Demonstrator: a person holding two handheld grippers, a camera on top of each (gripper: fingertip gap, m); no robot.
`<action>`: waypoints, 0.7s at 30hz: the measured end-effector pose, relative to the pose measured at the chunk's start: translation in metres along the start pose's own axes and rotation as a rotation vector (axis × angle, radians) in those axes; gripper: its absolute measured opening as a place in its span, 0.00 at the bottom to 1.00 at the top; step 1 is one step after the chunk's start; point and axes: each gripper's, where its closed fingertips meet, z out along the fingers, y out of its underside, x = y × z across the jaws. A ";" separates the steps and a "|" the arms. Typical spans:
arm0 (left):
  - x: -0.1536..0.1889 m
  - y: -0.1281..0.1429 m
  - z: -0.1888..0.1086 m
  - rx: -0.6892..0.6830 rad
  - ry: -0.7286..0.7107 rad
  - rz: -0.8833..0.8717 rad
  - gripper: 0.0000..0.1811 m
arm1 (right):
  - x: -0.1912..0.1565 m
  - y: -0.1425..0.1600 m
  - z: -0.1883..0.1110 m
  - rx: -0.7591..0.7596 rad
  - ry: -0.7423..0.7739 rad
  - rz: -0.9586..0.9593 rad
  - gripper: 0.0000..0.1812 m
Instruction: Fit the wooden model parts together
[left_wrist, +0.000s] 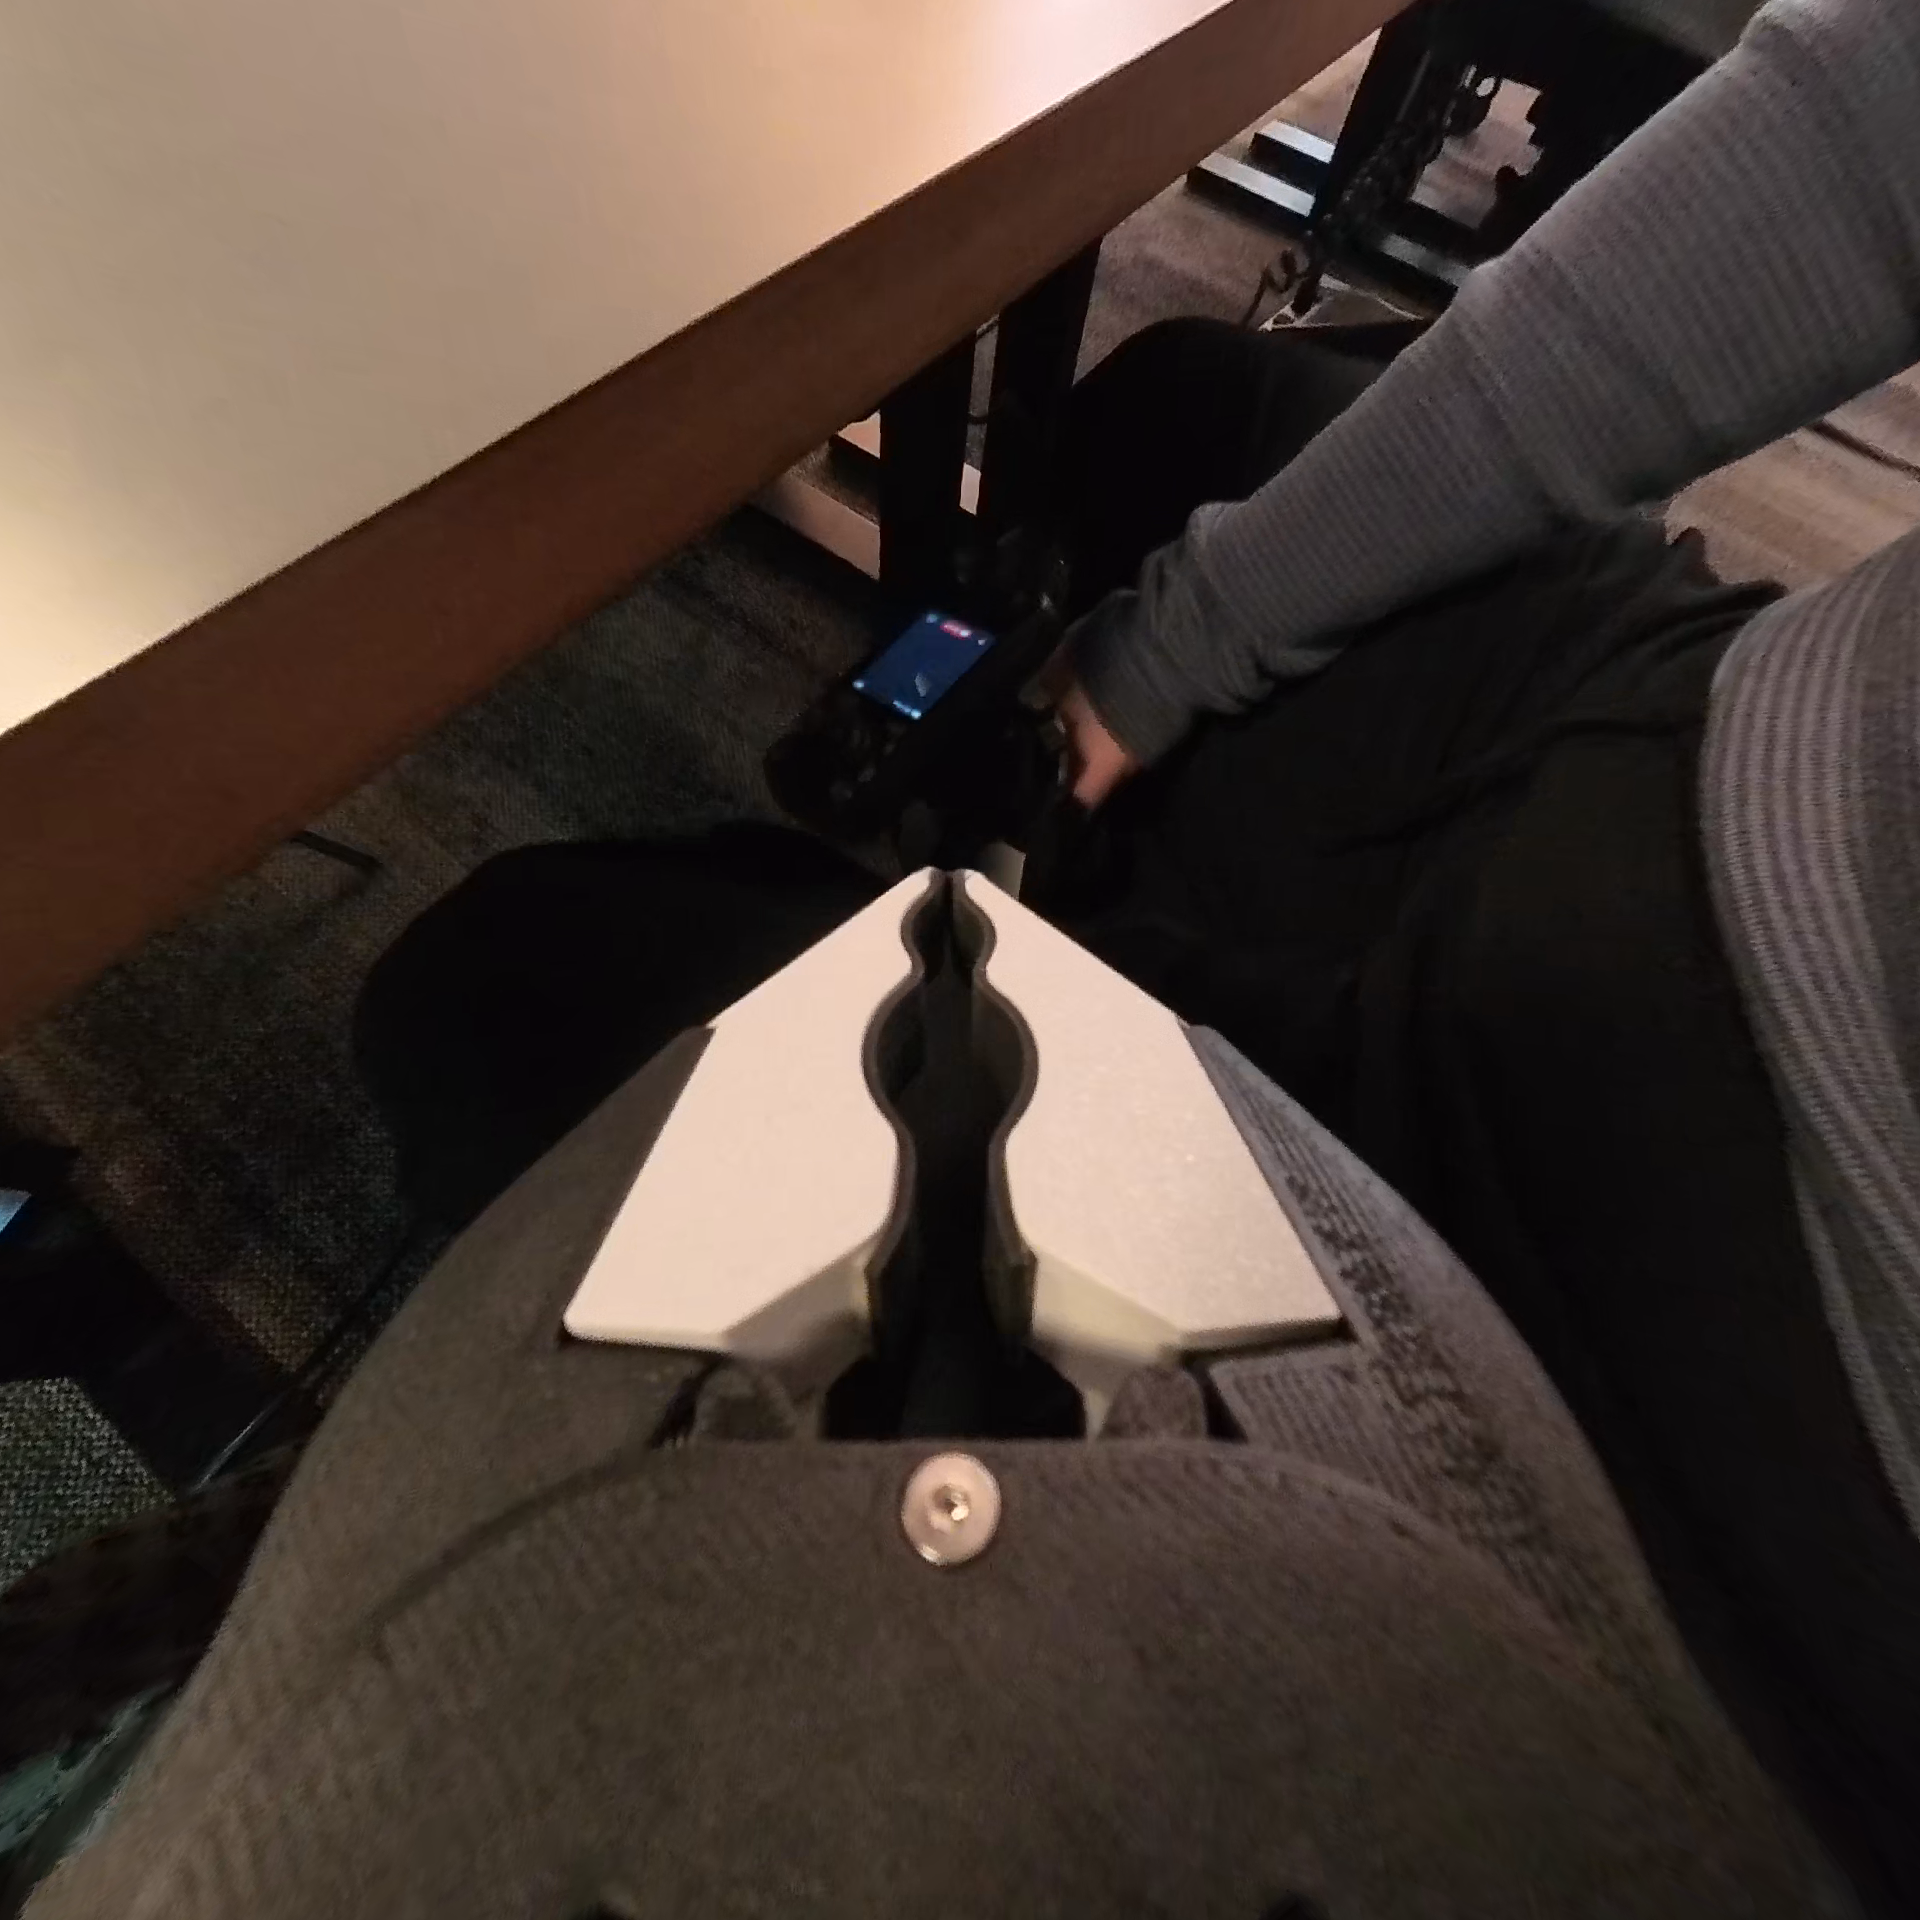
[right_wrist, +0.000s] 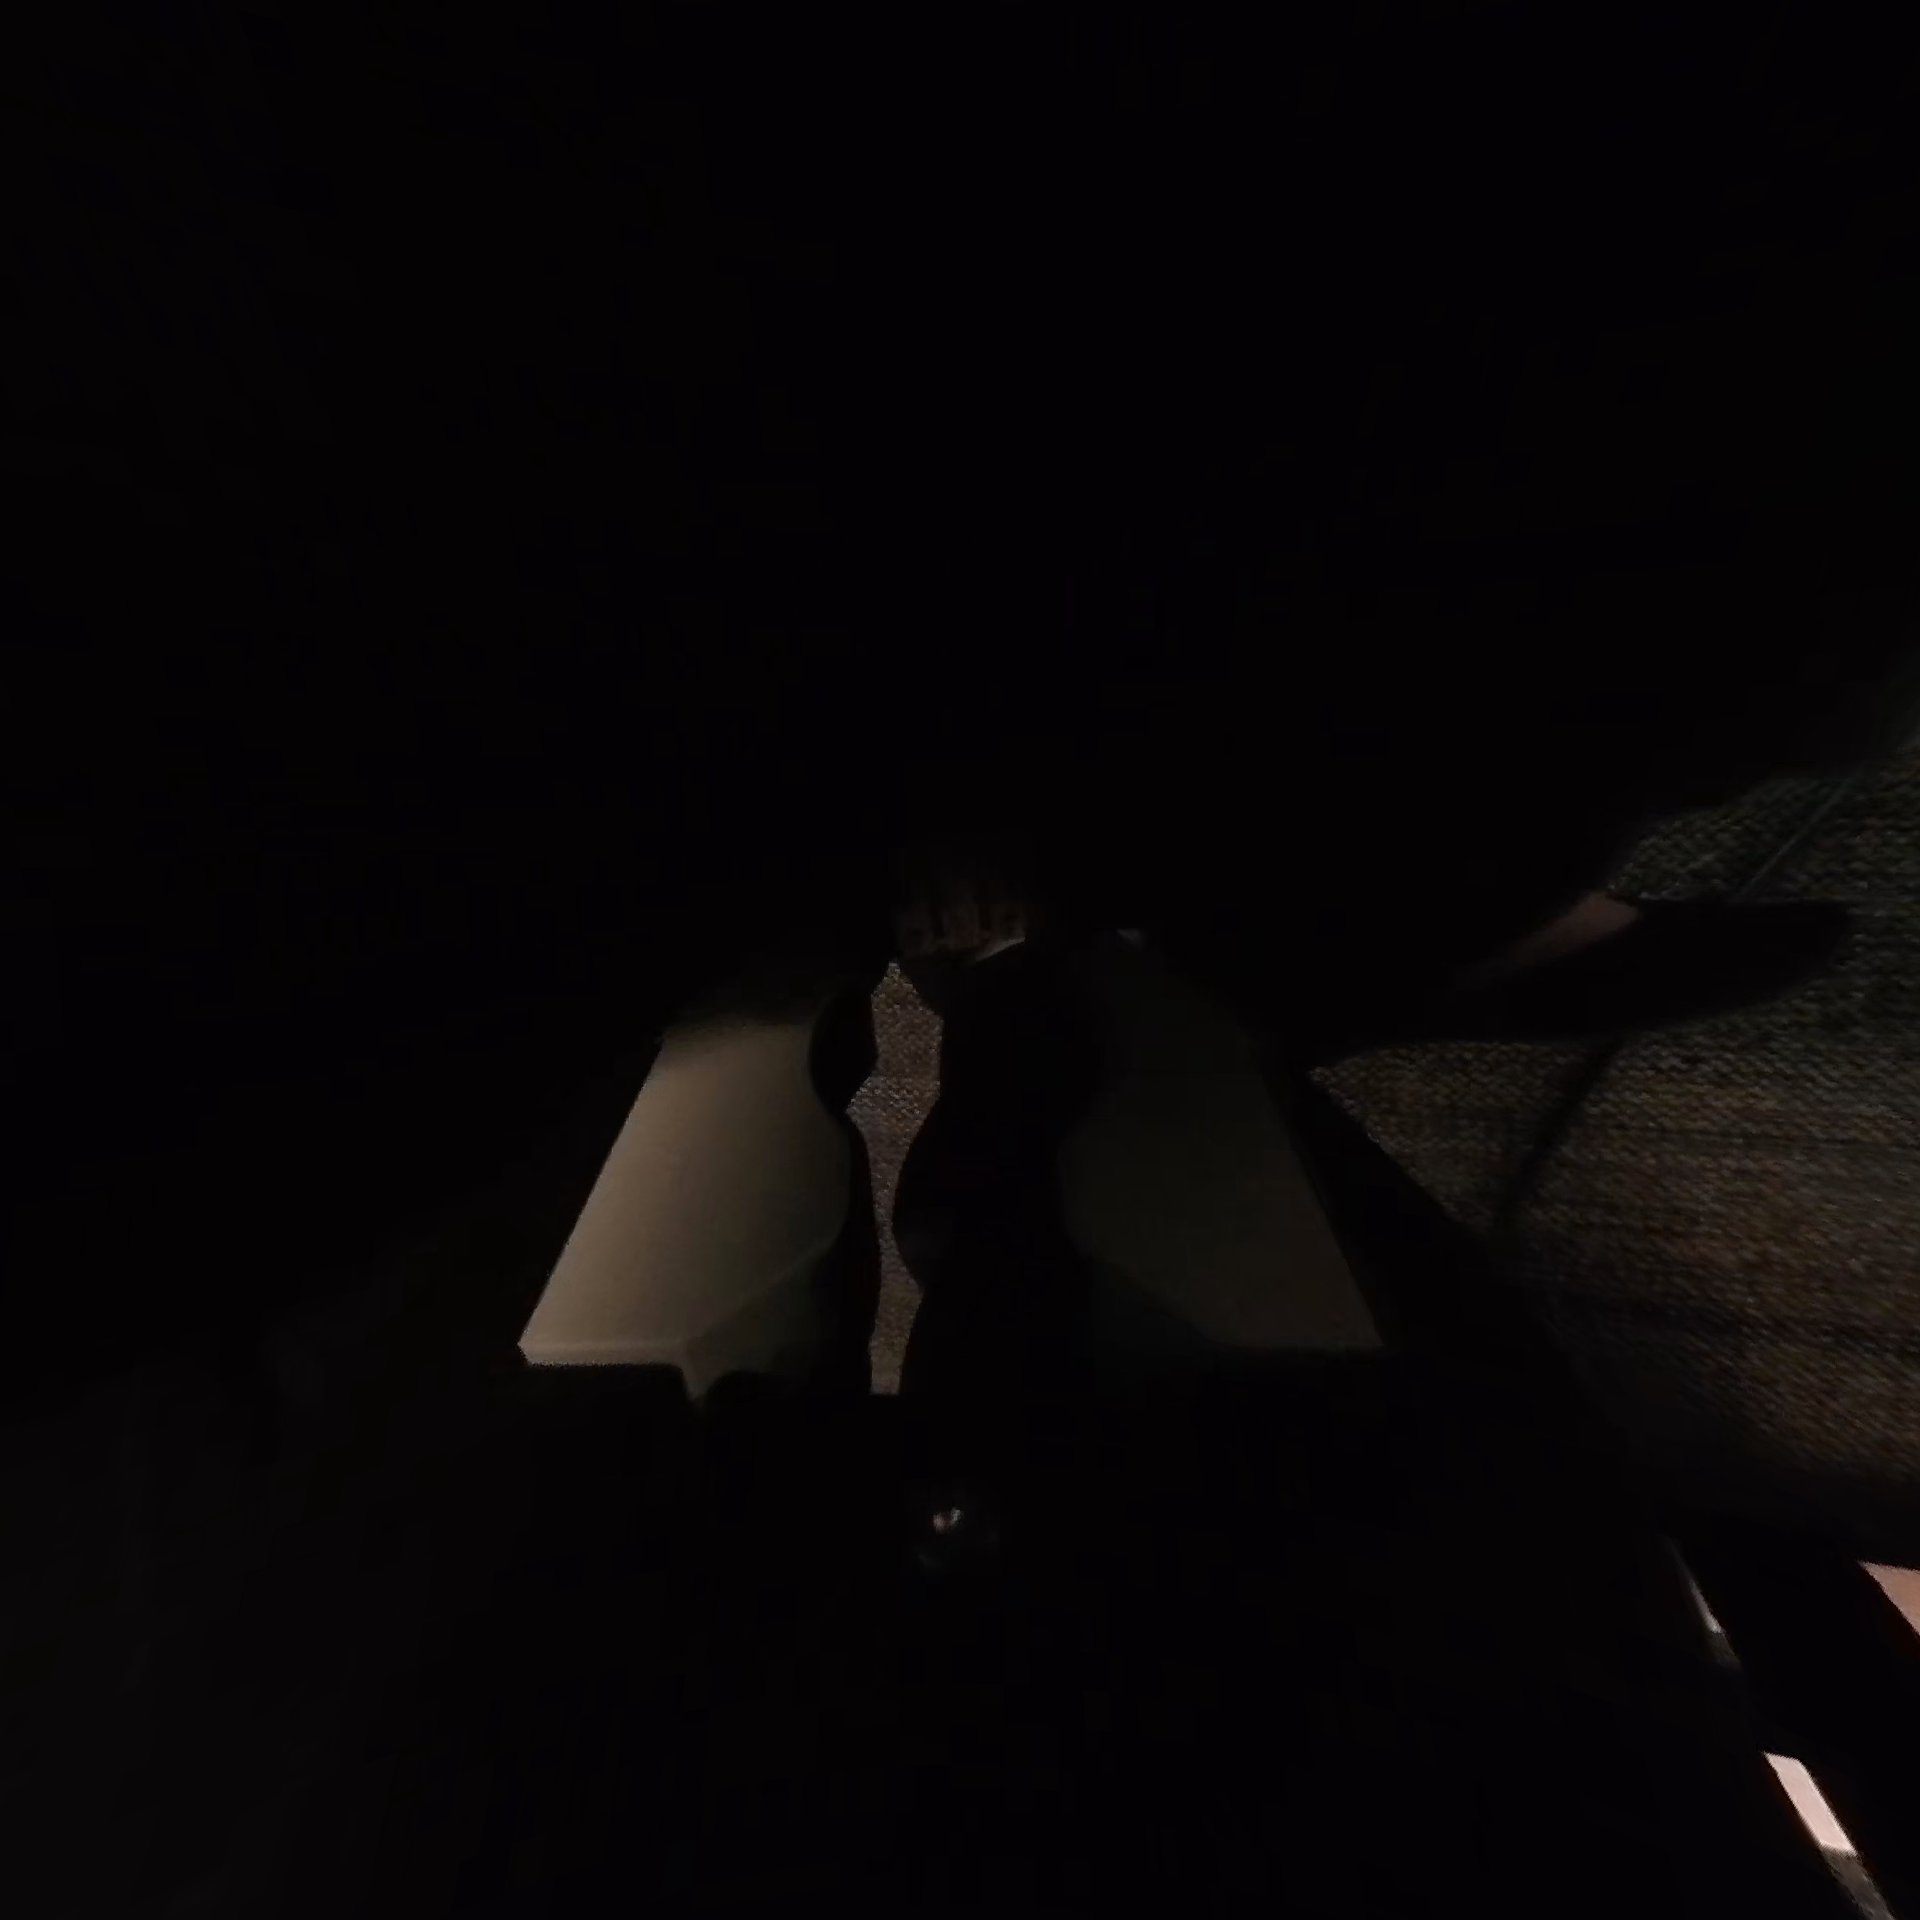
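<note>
No wooden model parts show in either view. My left gripper (left_wrist: 951, 883) is shut and empty, its pale fingers (left_wrist: 769, 1174) meeting at the tips. It is held low, below the table edge (left_wrist: 540, 499) and over a dark lap. My right gripper (left_wrist: 914, 727) shows farther off in the left wrist view, held by a hand in a grey sleeve (left_wrist: 1455, 436), with a small lit screen (left_wrist: 925, 665) on its back. The right wrist view is almost black. There my right gripper (right_wrist: 935, 956) points at the carpet with its tips together and nothing between them.
A brown-edged table with a pale top (left_wrist: 364, 208) fills the upper left. Dark table legs (left_wrist: 935, 457) stand behind it on grey carpet (left_wrist: 623, 665). The carpet also shows in the right wrist view (right_wrist: 1662, 1143), with a dark shoe (right_wrist: 1642, 956) on it. Left tips to right tips: about 25 cm.
</note>
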 end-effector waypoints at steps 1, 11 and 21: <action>0.001 0.000 0.001 -0.004 0.003 0.004 0.00 | 0.000 0.000 -0.001 0.003 0.000 -0.002 0.14; 0.003 0.001 -0.004 0.006 0.005 0.002 0.00 | -0.005 0.004 -0.059 0.036 0.162 -0.069 0.14; 0.006 -0.012 -0.004 0.049 0.018 0.019 0.00 | -0.070 -0.021 -0.192 0.461 0.280 -0.080 0.14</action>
